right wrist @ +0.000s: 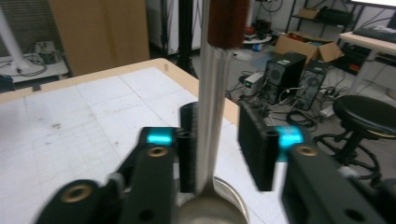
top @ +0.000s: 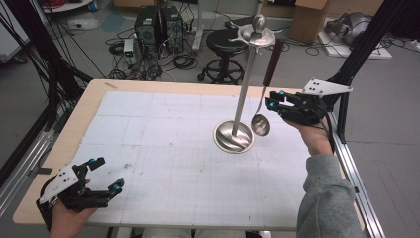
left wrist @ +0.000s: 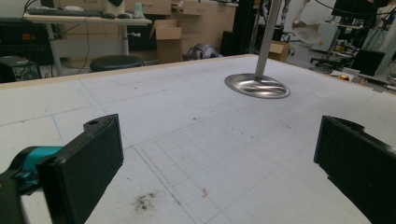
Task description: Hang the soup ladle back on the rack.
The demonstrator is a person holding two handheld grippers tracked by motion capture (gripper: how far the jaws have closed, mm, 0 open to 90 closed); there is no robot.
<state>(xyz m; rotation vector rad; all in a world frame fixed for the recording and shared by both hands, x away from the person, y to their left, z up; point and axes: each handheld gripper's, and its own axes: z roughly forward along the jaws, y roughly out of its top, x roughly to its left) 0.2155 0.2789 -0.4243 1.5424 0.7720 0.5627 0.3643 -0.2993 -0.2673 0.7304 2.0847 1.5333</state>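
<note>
At the counter's far right, ladle (top: 261,123) hung from the stand (top: 242,99).
Right gripper (top: 275,102) stood part open around its shaft, one pad apart; left gripper (top: 105,174) rested wide, empty.

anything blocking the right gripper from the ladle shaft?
Nothing visible. The ladle hangs from the stand, and its shaft already sits between the right gripper's jaws, against one pad, with a gap to the other.

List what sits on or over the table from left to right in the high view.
left claw → stand's round steel base → ladle hanging from the stand, bowl just off the base → right claw, jaws parted around the ladle's shaft → grey sleeve.
</note>
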